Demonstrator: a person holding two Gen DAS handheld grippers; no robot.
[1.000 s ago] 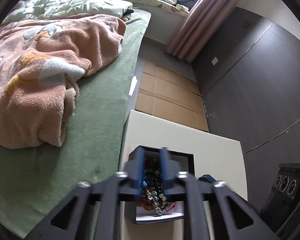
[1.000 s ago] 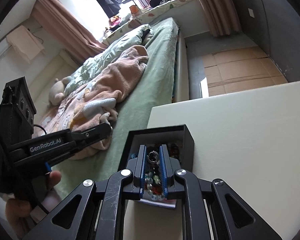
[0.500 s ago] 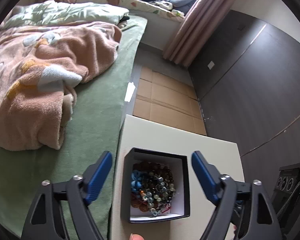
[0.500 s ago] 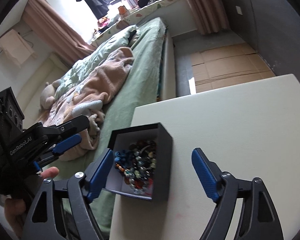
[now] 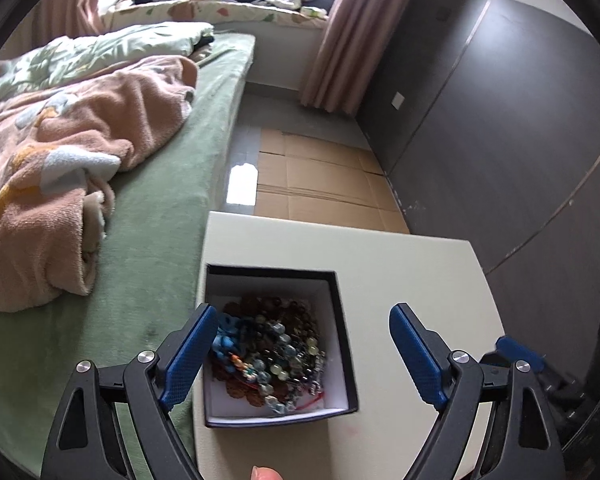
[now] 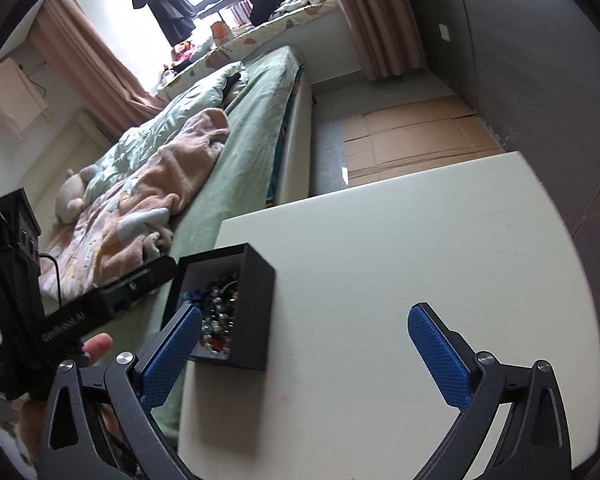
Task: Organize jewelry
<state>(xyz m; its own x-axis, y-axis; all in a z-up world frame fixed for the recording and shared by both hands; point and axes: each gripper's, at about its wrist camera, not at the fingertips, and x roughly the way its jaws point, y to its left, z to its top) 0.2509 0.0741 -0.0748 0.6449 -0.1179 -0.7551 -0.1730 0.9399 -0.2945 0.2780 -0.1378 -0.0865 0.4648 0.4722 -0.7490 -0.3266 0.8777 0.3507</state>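
While both tools gape empty, the black jewelry box of tangled bead bracelets sits at the surface's left edge, directly ahead of the left tool; the right tool stands right of it.

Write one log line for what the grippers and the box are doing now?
left hand-held gripper: open, over box | right hand-held gripper: open | beads: in box

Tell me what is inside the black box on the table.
The black box holds a tangled heap of beaded jewelry: brown, green, clear and blue beads with some red cord. Part of its white lining shows at the back. Whatever lies beneath the heap is covered.
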